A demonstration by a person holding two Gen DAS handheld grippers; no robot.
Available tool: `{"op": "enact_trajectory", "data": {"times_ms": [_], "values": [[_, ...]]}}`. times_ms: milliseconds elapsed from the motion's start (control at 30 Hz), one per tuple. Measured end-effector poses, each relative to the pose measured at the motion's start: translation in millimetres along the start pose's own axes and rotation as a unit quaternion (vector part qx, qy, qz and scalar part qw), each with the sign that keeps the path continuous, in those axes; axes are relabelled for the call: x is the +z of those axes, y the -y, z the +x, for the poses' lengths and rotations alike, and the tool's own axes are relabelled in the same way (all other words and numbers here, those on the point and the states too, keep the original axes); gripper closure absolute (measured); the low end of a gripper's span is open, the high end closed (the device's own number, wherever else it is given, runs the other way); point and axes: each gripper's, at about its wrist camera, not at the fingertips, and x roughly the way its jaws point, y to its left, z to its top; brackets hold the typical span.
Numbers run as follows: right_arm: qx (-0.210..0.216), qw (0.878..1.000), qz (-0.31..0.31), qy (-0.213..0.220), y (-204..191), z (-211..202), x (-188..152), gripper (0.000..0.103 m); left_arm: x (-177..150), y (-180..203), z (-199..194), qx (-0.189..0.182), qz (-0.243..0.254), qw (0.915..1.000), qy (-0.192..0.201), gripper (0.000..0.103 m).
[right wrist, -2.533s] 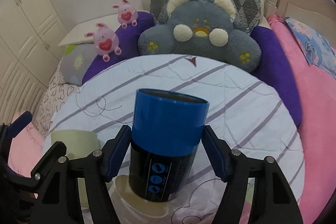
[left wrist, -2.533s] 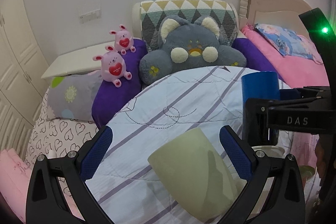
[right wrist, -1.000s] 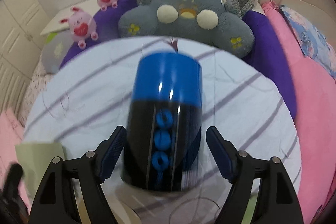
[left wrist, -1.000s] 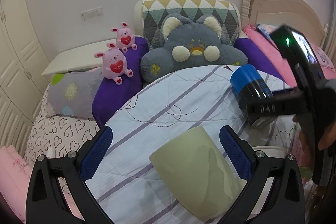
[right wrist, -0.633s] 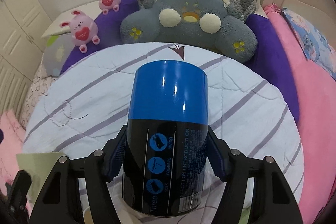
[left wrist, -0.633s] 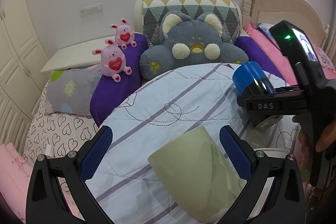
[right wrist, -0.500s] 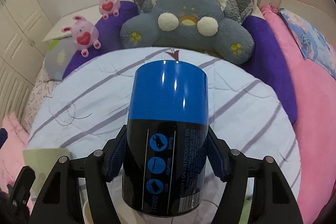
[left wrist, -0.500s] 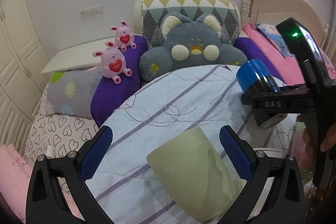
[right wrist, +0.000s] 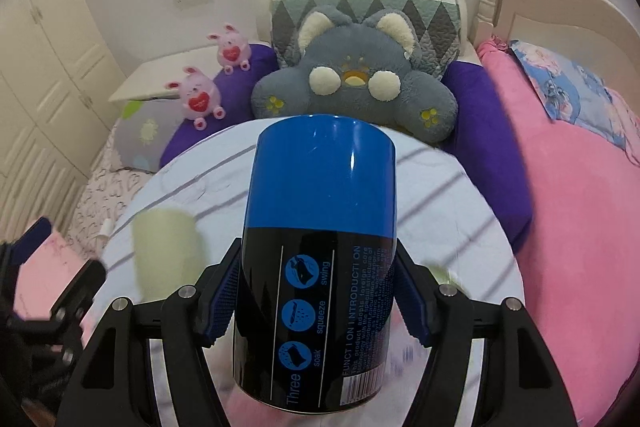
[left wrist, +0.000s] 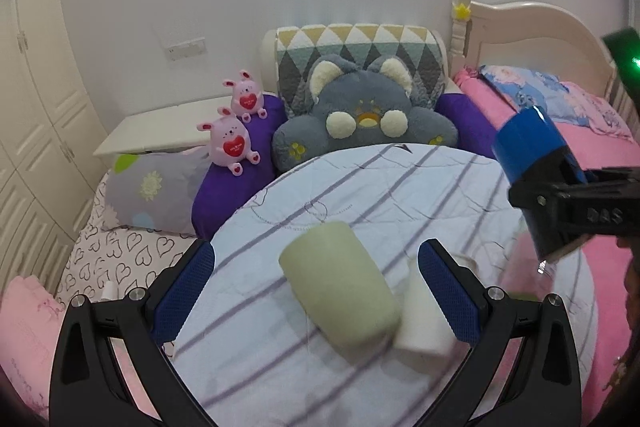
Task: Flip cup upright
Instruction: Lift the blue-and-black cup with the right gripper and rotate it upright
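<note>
A blue and black cup (right wrist: 320,247) is clamped between the pads of my right gripper (right wrist: 318,287), lifted off the round striped table (right wrist: 460,219) and tilted with its blue closed end pointing away. It also shows at the right of the left wrist view (left wrist: 532,171). A pale green cup (left wrist: 340,291) stands mouth down on the table between the open fingers of my left gripper (left wrist: 316,283), which does not touch it. A white cup (left wrist: 424,323) stands just right of it. The green cup also shows blurred in the right wrist view (right wrist: 168,251).
The table (left wrist: 400,187) stands against a bed with a grey plush cushion (left wrist: 364,119), purple pillows (left wrist: 228,187), two pink bunny toys (left wrist: 232,143) and pink bedding (left wrist: 600,267). White wardrobe doors (left wrist: 32,147) are at the left.
My right gripper has lifted the blue cup higher and tipped it further. My left gripper has pulled back and up, so the green cup sits farther off and the white cup shows beside it.
</note>
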Motion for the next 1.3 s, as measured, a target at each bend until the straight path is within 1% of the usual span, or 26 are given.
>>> {"op": "enact_trajectory", "data": {"times_ms": [67, 167, 267, 367, 500, 633, 700, 767, 867, 900, 967, 1000, 1100, 1300], "values": [[0.003, 1.0, -0.002, 0.004, -1, -15, -16, 0.034, -10, 3, -17, -0.001, -0.002, 1.0, 0.006, 0.0], [0.002, 1.0, -0.005, 0.012, -2, -36, -49, 0.034, -27, 11, -36, 0.002, 0.001, 1.0, 0.006, 0.0], [0.008, 1.0, 0.0, 0.006, 1, -43, -77, 0.034, -47, 18, -49, 0.003, 0.001, 1.0, -0.001, 0.0], [0.019, 1.0, 0.003, -0.009, 2, -46, -106, 0.034, -71, 25, -58, 0.0, -0.003, 0.9999, -0.015, 0.0], [0.023, 0.999, 0.007, -0.031, 4, -39, -145, 0.034, -99, 34, -61, 0.008, 0.0, 0.9994, -0.034, 0.0], [0.017, 0.998, 0.002, -0.055, 3, -30, -176, 0.034, -121, 42, -62, 0.003, -0.002, 0.9986, -0.052, 0.0], [0.024, 0.997, 0.001, -0.07, 4, -24, -187, 0.034, -131, 45, -62, 0.006, -0.001, 0.9982, -0.059, 0.0], [0.027, 0.996, 0.0, -0.08, 5, -20, -195, 0.034, -138, 48, -62, 0.009, 0.002, 0.9979, -0.064, 0.0], [0.018, 0.995, -0.014, -0.096, 4, -10, -202, 0.033, -148, 51, -61, 0.007, -0.004, 0.997, -0.077, 0.0], [0.017, 0.995, -0.016, -0.094, 4, -9, -202, 0.033, -149, 50, -61, 0.006, -0.006, 0.9968, -0.08, 0.0], [0.012, 0.996, -0.021, -0.089, 3, -12, -202, 0.029, -152, 49, -62, 0.008, -0.012, 0.9963, -0.084, 0.0], [0.011, 0.996, -0.024, -0.084, 3, -15, -202, 0.023, -153, 49, -63, 0.008, -0.016, 0.9963, -0.084, 0.0], [0.015, 0.997, -0.032, -0.067, 3, -27, -200, 0.023, -152, 47, -69, 0.004, -0.025, 0.9963, -0.082, 0.0], [0.029, 0.999, -0.024, -0.031, 14, -52, -193, 0.023, -142, 50, -85, 0.01, -0.049, 0.9961, -0.073, 0.0]]}}
